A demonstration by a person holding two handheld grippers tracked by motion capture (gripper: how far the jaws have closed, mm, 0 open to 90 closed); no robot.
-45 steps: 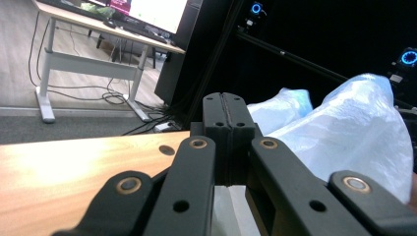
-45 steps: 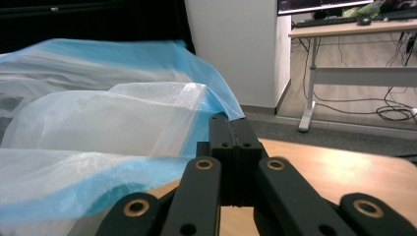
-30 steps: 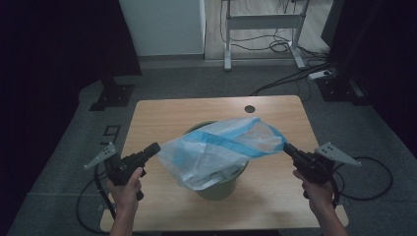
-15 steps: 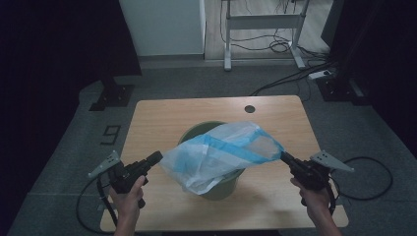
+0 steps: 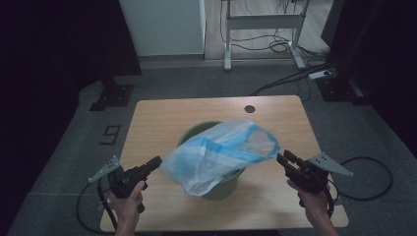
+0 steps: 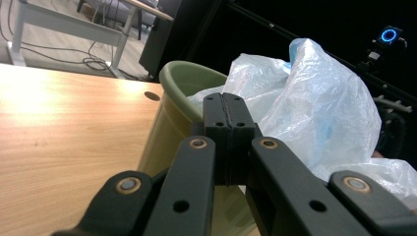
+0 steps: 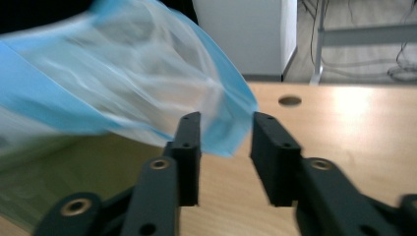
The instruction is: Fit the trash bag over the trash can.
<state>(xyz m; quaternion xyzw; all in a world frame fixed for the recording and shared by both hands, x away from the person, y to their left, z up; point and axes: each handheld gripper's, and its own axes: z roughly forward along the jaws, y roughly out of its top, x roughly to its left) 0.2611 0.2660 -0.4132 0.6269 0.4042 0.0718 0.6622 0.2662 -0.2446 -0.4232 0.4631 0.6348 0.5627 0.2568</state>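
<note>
The right gripper [image 5: 283, 158], at the lower right of the high view, has just been opening its jaws, freeing the blue-edged corner of the plastic bag [image 5: 216, 152], which now sags lower across the green bin [image 5: 219, 189] at frame centre. The corner hangs between its parted pads. The left gripper [image 6: 226, 110] stays clamped tight beside the bag's other end. The bag lies draped over the bin's mouth, not yet seated inside.

Black left gripper [image 5: 153, 163] and right gripper [image 5: 282, 158] (brass-ringed pivots), grey three-cornered plates, trailing black cables.
</note>
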